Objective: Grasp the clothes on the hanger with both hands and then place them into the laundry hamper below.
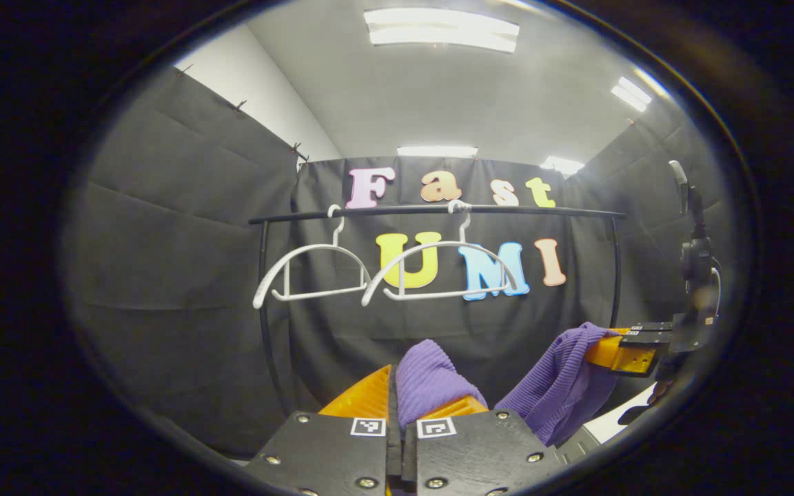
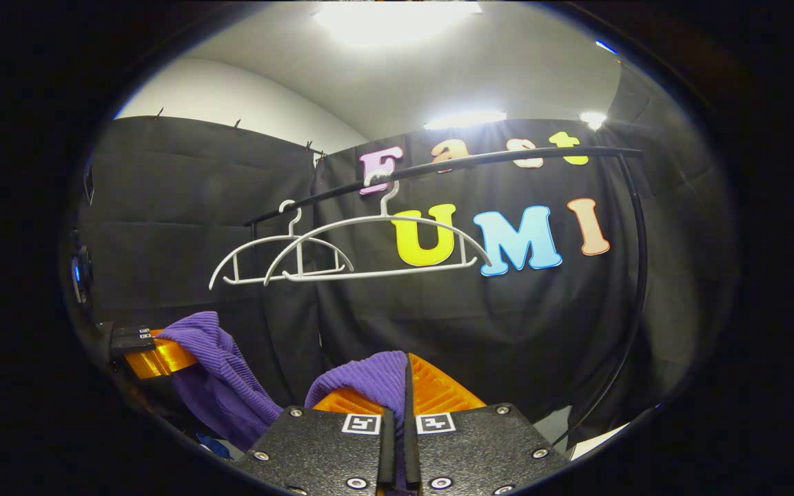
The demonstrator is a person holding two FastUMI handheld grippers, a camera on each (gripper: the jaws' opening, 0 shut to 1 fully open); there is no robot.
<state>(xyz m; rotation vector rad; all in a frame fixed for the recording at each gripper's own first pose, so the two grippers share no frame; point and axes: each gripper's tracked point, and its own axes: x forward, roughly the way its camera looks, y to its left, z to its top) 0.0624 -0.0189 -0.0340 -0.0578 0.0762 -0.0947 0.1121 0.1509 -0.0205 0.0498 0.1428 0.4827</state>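
Both grippers are clamped on the purple garment [image 1: 431, 379], which is off the rail and hangs between them. In the left gripper view, the left gripper [image 1: 414, 403] has its fingers pressed together on a bunched fold that rises just ahead of its tips. Off to its right and slightly higher, the right gripper [image 1: 621, 353] pinches another edge of the same cloth, which sags in a loose drape between the two holds.

The right gripper view agrees. A ribbed purple fold is trapped between that gripper's own closed fingers, and the left gripper [image 2: 152, 355] holds its end off to the left.

Above and ahead of both grippers, two white hangers [image 1: 438, 272] hang bare on the black rail [image 1: 438, 209].

The step in hand looks like the carry down to the hamper. I cannot place the hamper from here; it is probably below the fingers, past the lower edge of both views.

To do this well:
- Keep both grips firm.
- Lower the two grippers together and level, so the drape does not swing or pull out of one pinch.
- Draw back slightly from the rail's upright so the cloth clears it.
- Let go only once the bulk of the cloth is inside the hamper's rim.
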